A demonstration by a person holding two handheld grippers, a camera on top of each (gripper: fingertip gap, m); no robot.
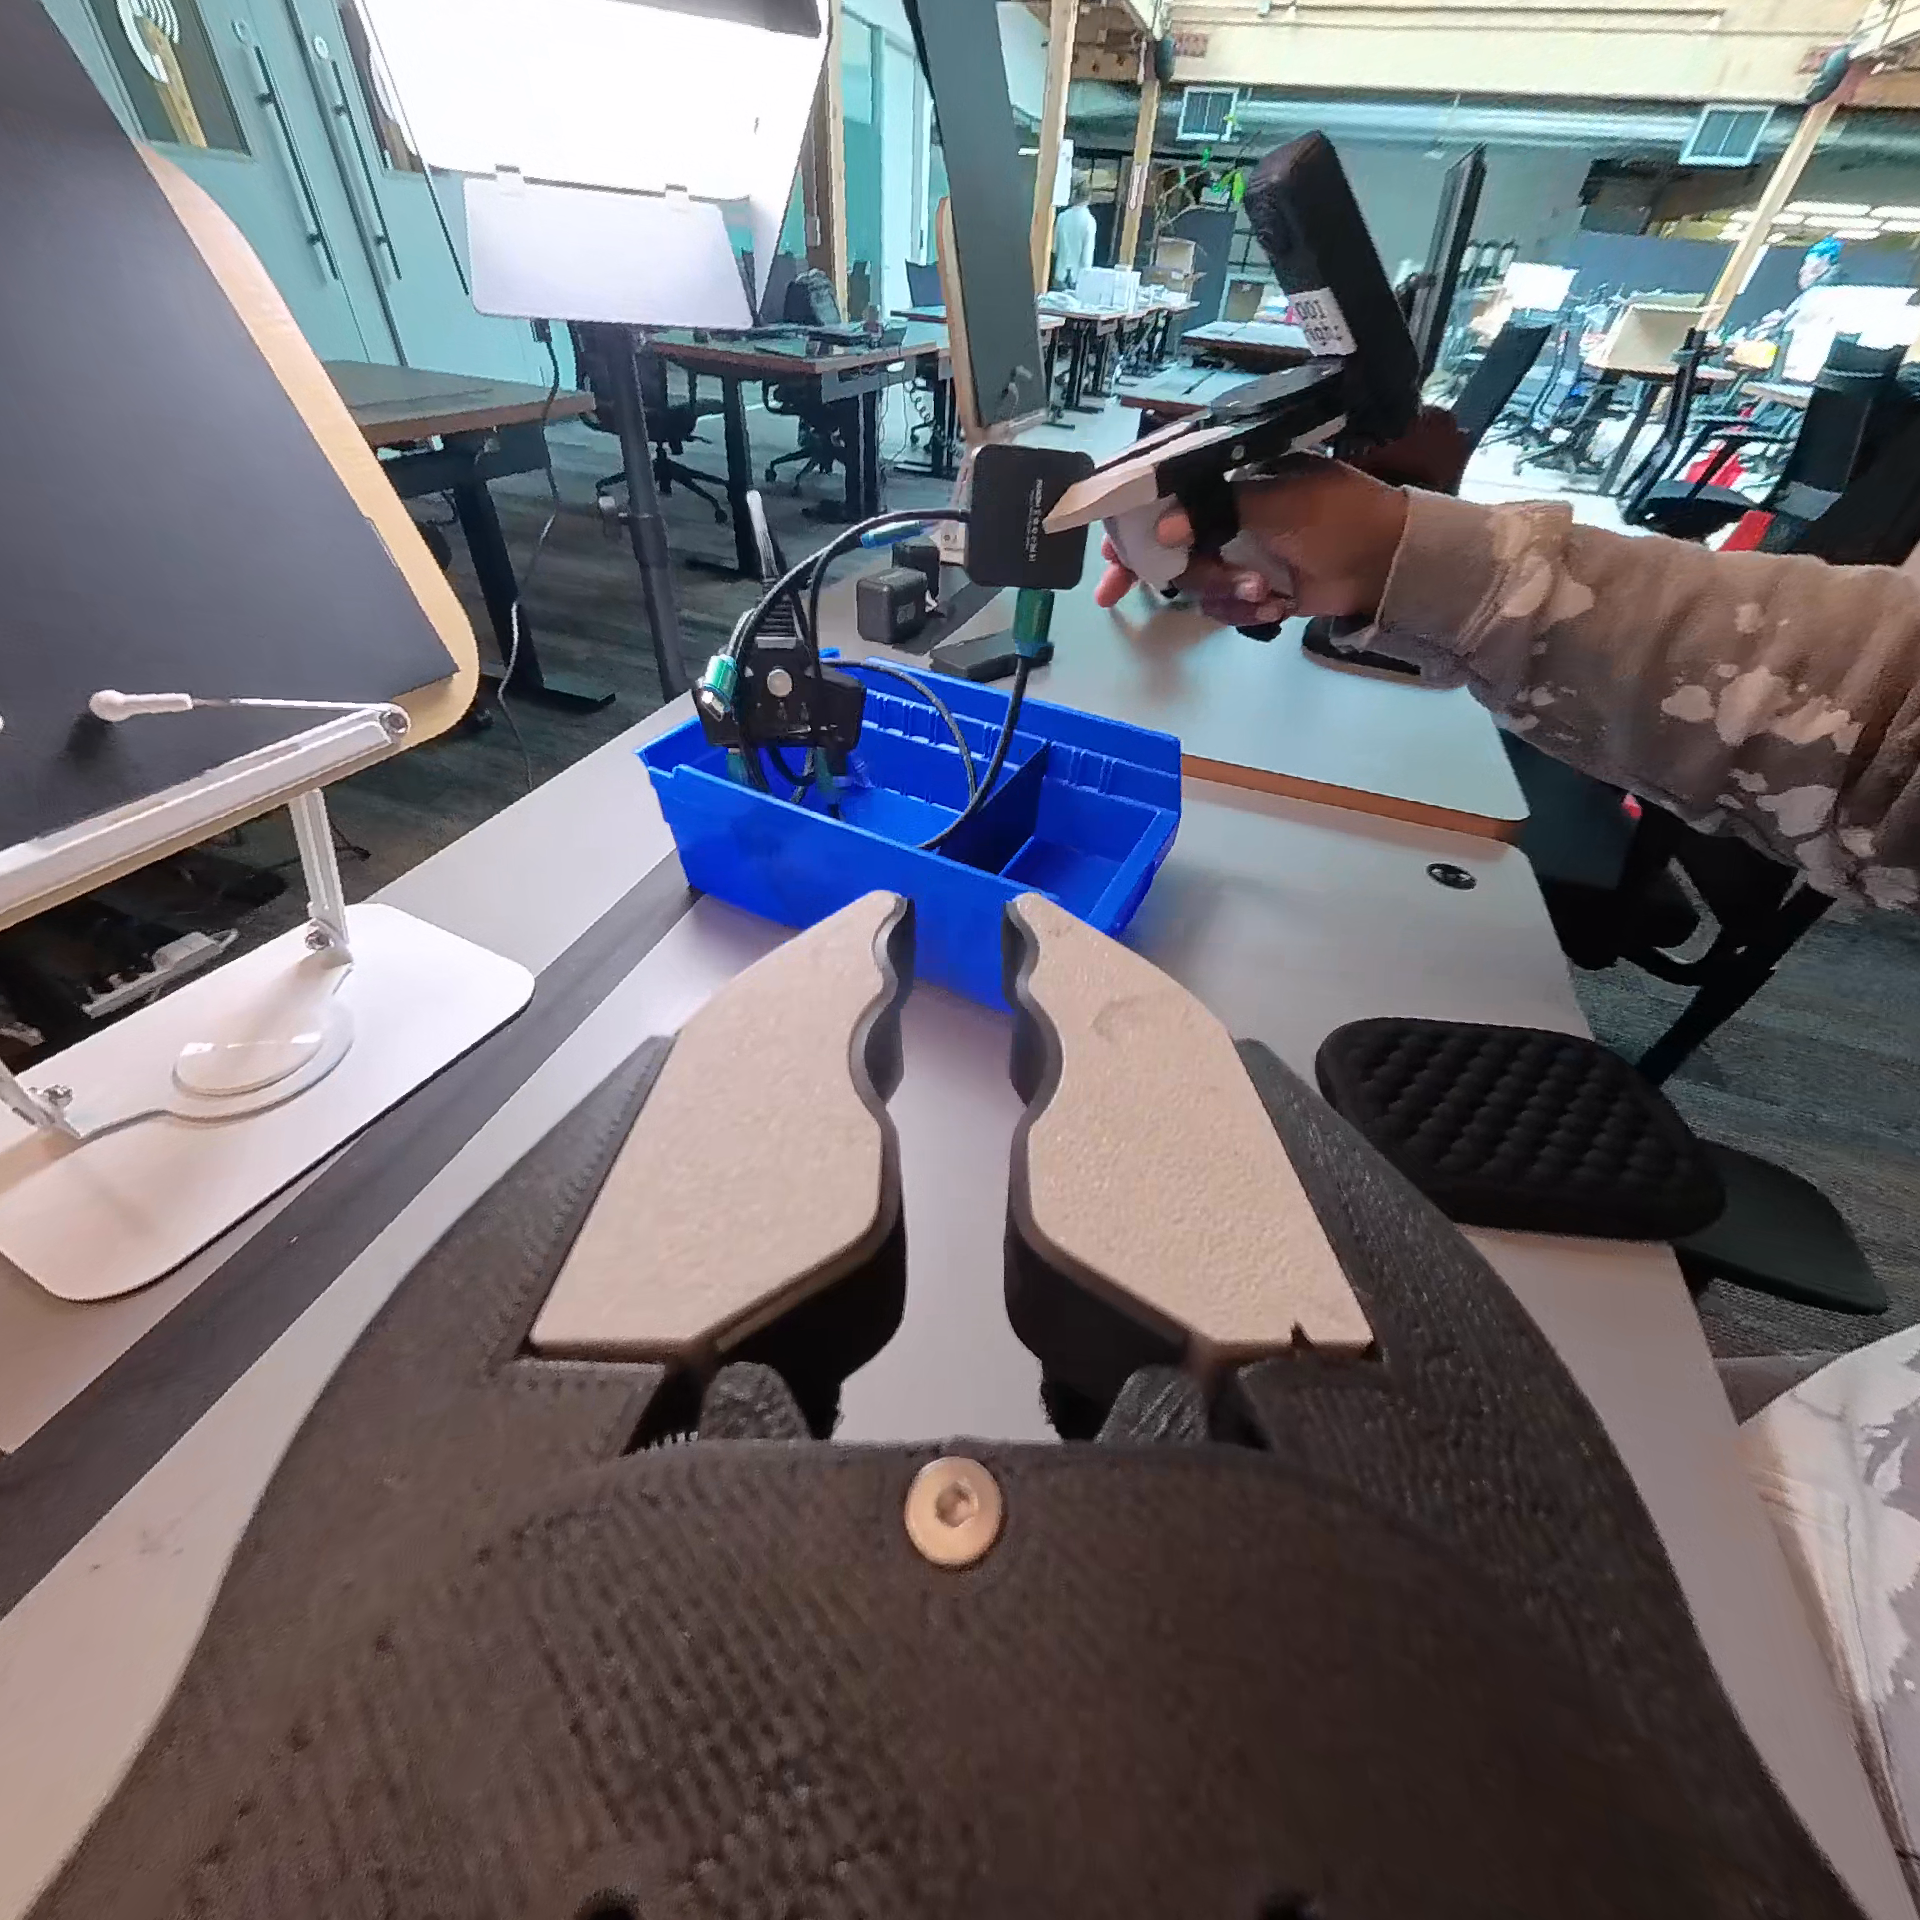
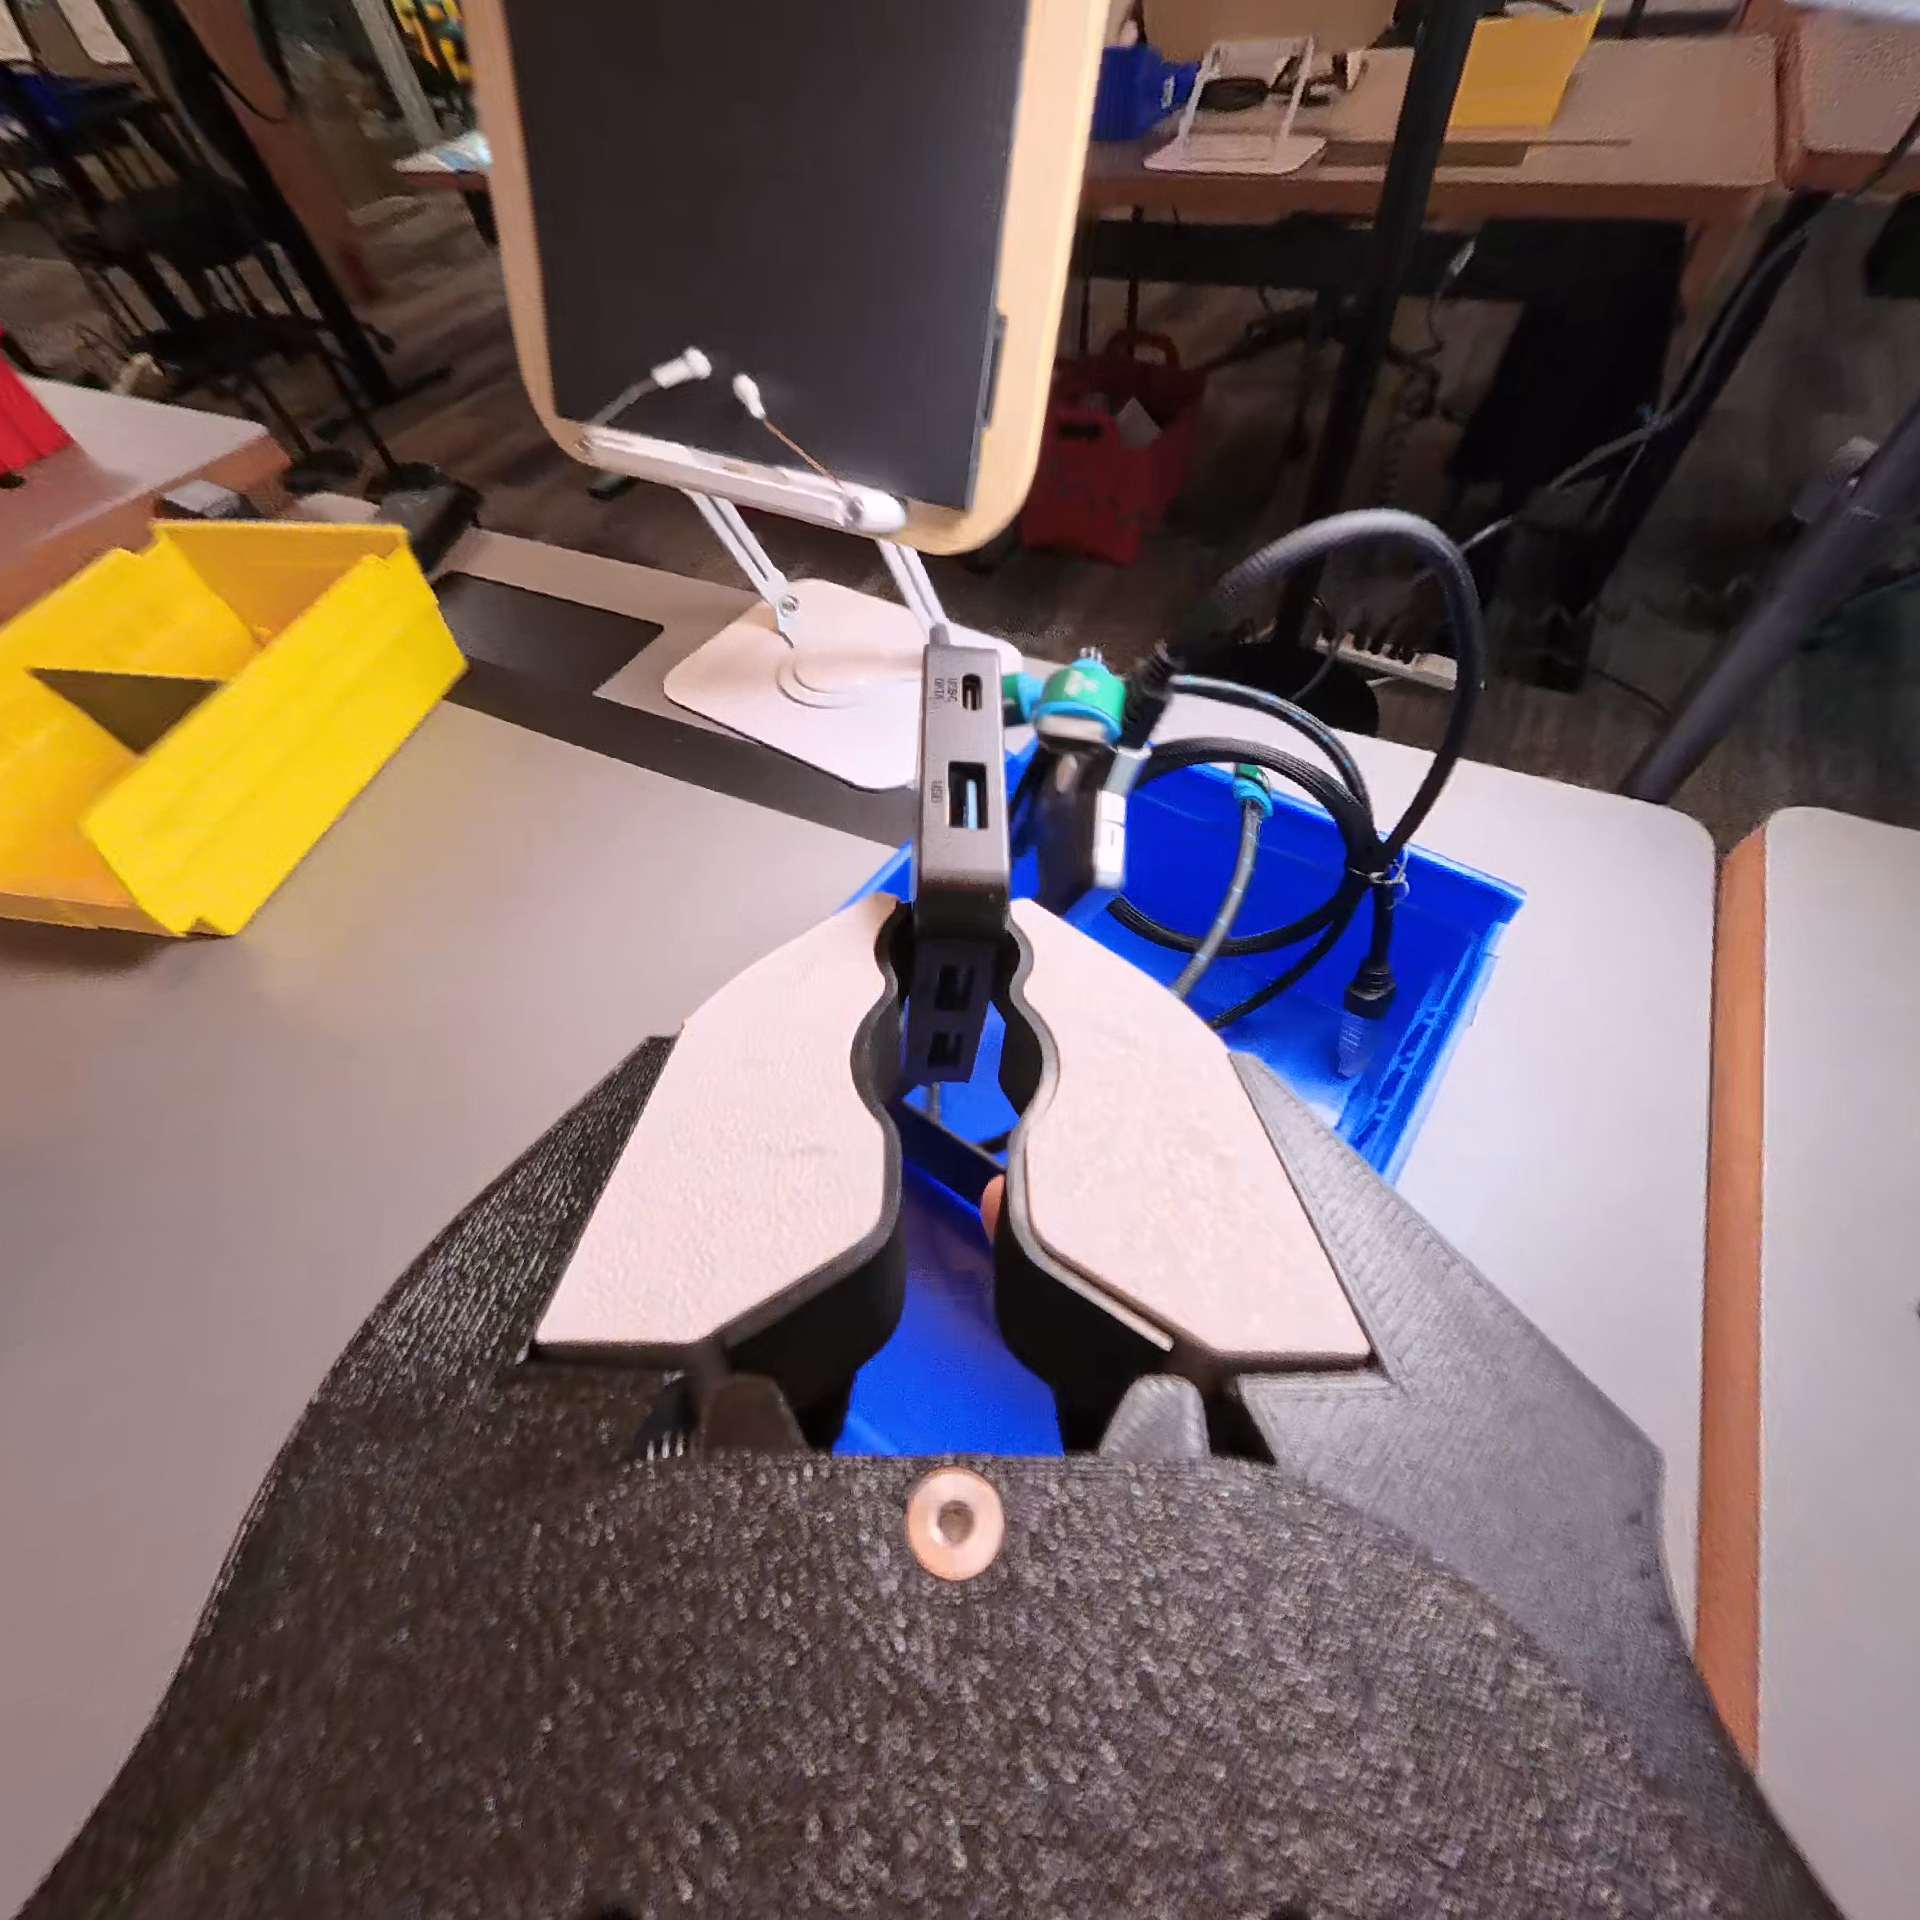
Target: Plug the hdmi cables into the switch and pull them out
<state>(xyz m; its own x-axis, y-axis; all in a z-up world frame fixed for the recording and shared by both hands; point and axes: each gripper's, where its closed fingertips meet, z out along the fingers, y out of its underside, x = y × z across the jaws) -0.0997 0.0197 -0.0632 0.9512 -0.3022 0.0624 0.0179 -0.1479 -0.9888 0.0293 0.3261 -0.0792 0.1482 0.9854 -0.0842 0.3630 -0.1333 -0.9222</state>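
Between right fingers (image 2: 1091, 1101): black switch (image 2: 961, 821).

Hidden, cropped and unclear items

Switch (image 2: 961, 821): rear end covered by the right tool's (image 2: 954, 920) fingers (image 2: 1101, 1049); port markings too small to tell. Cables (image 2: 1288, 790): plug ends blurred in the right wrist view; which ports they enter cannot be told. Blue bin (image 1: 831, 852): near wall partly hidden behind the left tool (image 1: 958, 914); floor partly covered by cables. Yellow bin (image 2: 260, 727): cut off by the left picture edge. Tablet stand (image 1: 260, 1039): cropped at the left edge. Sleeve (image 1: 1662, 675): runs off the right edge.
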